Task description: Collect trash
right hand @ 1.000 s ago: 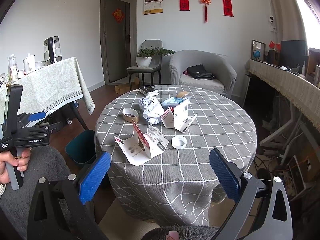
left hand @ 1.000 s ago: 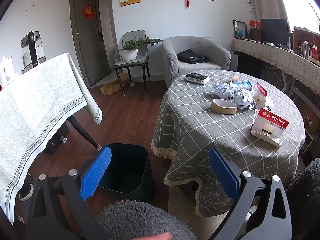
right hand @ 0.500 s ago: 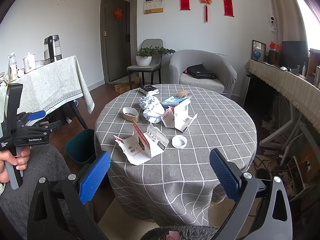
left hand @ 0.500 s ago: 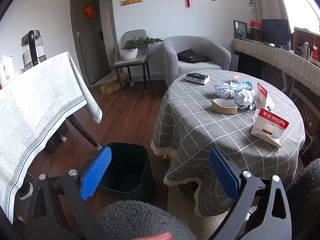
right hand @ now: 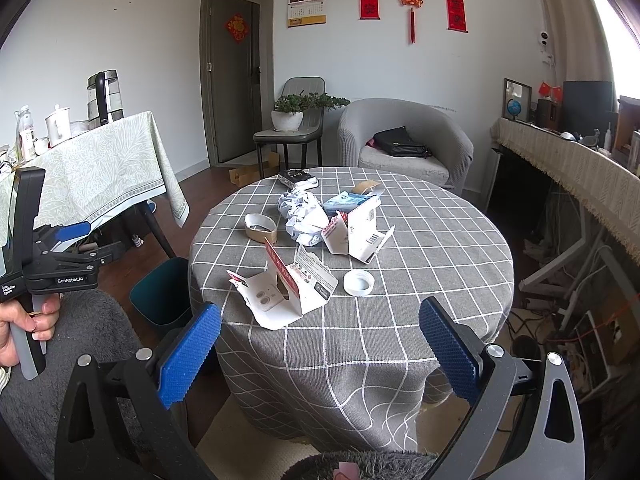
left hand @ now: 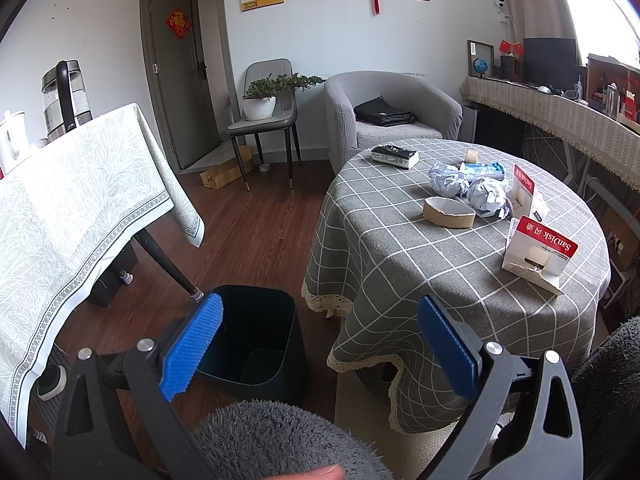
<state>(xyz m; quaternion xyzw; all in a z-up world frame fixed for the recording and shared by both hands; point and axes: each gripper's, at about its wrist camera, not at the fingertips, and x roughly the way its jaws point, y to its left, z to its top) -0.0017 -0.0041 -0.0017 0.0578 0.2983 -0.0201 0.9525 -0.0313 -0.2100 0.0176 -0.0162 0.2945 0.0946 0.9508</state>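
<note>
Torn packaging (right hand: 286, 288) at the near edge of the round bench (right hand: 440, 248), straight ahead of and nearer the right claw (right hand: 320, 352); long axis left to right. Bin (left hand: 256, 336) on the floor left, below the left claw (left hand: 320, 344). Both claws spread wide, empty, touching nothing.

Very little is changing. In the left wrist view, the trash bin (left hand: 256, 332) at lower centre and the torn SanDisk package (left hand: 536, 250) at right are creeping slightly up and left in the frame. In the right wrist view, the white cap (right hand: 359, 282), the kettle (right hand: 102, 96) and the left gripper (right hand: 94, 242) at the left edge are edging up a touch.
</note>
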